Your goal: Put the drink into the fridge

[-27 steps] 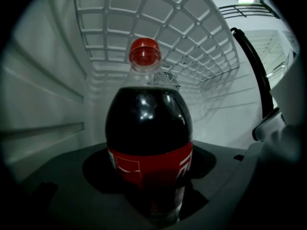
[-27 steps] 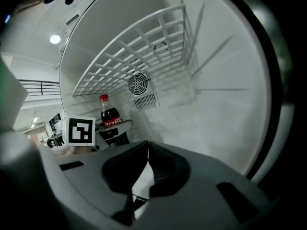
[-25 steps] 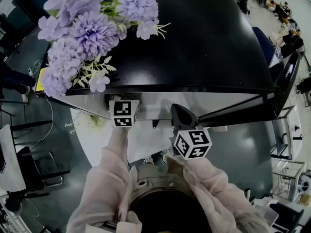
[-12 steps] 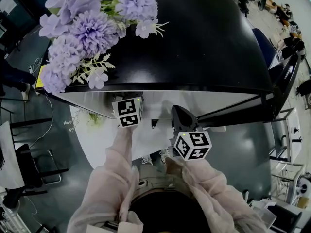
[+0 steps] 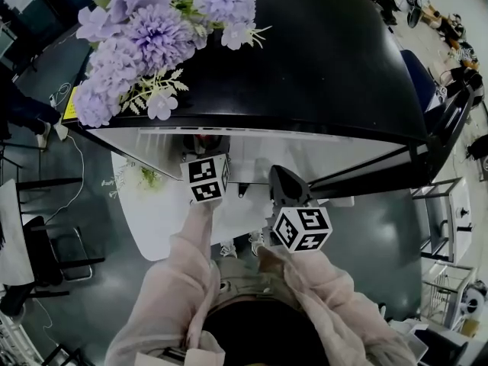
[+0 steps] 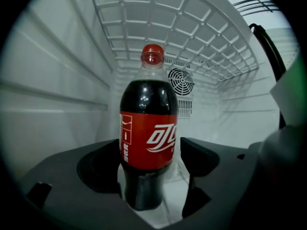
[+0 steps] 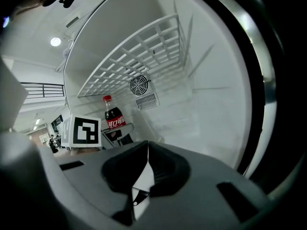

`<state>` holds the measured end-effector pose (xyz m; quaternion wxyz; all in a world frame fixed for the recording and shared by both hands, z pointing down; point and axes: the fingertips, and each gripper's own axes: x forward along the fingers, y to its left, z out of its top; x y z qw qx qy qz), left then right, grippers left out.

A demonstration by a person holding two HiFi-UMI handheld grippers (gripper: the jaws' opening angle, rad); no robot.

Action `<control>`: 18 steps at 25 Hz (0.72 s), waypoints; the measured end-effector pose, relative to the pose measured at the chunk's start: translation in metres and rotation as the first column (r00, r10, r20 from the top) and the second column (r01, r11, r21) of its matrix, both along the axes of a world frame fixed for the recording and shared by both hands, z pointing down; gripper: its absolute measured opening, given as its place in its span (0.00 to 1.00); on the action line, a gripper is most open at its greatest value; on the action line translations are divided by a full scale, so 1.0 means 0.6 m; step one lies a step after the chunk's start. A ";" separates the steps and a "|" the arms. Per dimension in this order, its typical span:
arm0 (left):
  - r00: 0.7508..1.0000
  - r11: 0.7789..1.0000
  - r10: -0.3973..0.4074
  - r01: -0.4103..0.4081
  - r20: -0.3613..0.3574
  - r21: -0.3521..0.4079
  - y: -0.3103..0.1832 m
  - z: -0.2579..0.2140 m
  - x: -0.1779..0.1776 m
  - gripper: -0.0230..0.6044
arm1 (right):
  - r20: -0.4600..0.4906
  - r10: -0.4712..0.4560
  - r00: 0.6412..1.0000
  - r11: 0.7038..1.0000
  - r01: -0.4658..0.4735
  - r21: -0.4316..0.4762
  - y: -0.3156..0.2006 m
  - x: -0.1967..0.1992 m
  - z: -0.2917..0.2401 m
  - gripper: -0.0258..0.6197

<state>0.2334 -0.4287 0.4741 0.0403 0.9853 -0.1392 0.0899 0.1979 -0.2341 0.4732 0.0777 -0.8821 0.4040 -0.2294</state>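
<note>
Cola bottle (image 6: 147,128) upright inside fridge (image 6: 57,85), under wire shelf (image 6: 192,42). Left gripper (image 6: 149,164) jaws wide apart, bottle between, pads clear of it both sides. Right gripper (image 7: 144,169) jaws together, empty. Bottle likely full: heavy, smooth, slightly squashy. Best hold at label band. Right gripper view shows bottle from side, deep in fridge. Head view shows mostly black fridge top, flowers (image 5: 145,44).

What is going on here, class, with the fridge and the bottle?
A person holding two grippers stands at the open fridge. The cola bottle stands upright inside it, between the open fingers of the left gripper, which do not press on it. The right gripper is shut and empty at the fridge's mouth.
</note>
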 end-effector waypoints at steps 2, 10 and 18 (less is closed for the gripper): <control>1.000 1.000 -0.009 0.009 0.007 -0.007 0.001 0.003 -0.007 0.64 | 0.000 -0.006 1.000 1.000 0.006 0.002 0.000 -0.003 -0.001 0.06; 0.999 0.999 -0.040 0.041 0.028 -0.032 -0.001 0.010 -0.037 0.64 | 0.002 -0.026 1.000 1.000 0.026 0.012 0.003 -0.015 -0.003 0.06; 0.999 0.998 -0.015 0.017 0.034 -0.055 0.015 0.014 -0.061 0.64 | -0.001 -0.048 0.999 0.999 0.048 0.012 0.006 -0.031 -0.003 0.06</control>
